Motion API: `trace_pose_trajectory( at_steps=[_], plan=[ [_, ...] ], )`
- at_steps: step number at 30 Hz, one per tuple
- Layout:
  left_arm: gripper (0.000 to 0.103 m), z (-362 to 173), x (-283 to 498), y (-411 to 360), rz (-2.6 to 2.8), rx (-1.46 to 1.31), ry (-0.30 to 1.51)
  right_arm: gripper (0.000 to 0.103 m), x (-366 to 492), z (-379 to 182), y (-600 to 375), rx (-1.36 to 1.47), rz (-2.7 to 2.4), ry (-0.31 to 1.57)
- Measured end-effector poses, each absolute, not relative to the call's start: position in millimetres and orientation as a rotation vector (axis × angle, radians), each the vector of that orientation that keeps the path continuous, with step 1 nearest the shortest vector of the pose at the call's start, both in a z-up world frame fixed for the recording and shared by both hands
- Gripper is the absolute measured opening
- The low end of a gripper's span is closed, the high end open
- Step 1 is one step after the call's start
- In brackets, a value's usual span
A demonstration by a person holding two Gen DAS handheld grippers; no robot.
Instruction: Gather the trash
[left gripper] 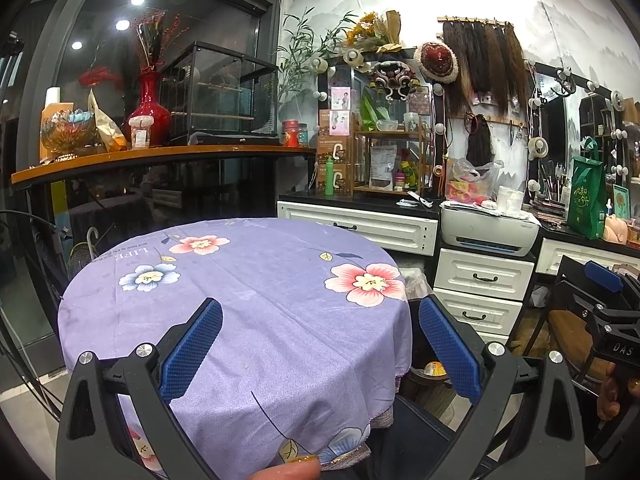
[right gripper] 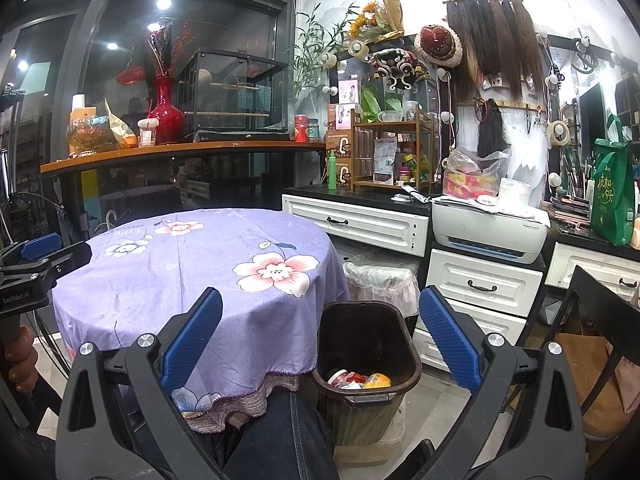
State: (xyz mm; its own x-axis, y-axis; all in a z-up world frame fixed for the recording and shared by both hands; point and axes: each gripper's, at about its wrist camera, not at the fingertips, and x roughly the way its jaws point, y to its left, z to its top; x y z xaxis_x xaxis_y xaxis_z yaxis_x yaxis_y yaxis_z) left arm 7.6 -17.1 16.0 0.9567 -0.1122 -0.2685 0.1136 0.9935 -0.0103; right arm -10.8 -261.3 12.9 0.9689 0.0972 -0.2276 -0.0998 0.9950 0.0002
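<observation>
black bin (right gripper: 366, 360) holding trash (right gripper: 358, 379) between spread right jaws, left jaws spread too

Dark bin (right gripper: 366, 364) upright beside table, wrappers and trash (right gripper: 358, 380) inside

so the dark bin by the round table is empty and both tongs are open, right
Not quite: the dark bin is not empty. The right wrist view shows trash lying at its bottom, including something orange and something red and white. The rest holds: it stands beside the round table, and the left tongs and right tongs are open.
</observation>
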Motion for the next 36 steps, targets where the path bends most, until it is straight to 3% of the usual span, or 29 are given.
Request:
trace_pose_trajectory(
  at_steps=[36],
  plan=[
    [0.098,14.6,8.2,-18.0,-0.114,-0.002,0.275,0.097,-9.6,12.3,-261.6,-0.011,0.101,0.231]
  ],
)
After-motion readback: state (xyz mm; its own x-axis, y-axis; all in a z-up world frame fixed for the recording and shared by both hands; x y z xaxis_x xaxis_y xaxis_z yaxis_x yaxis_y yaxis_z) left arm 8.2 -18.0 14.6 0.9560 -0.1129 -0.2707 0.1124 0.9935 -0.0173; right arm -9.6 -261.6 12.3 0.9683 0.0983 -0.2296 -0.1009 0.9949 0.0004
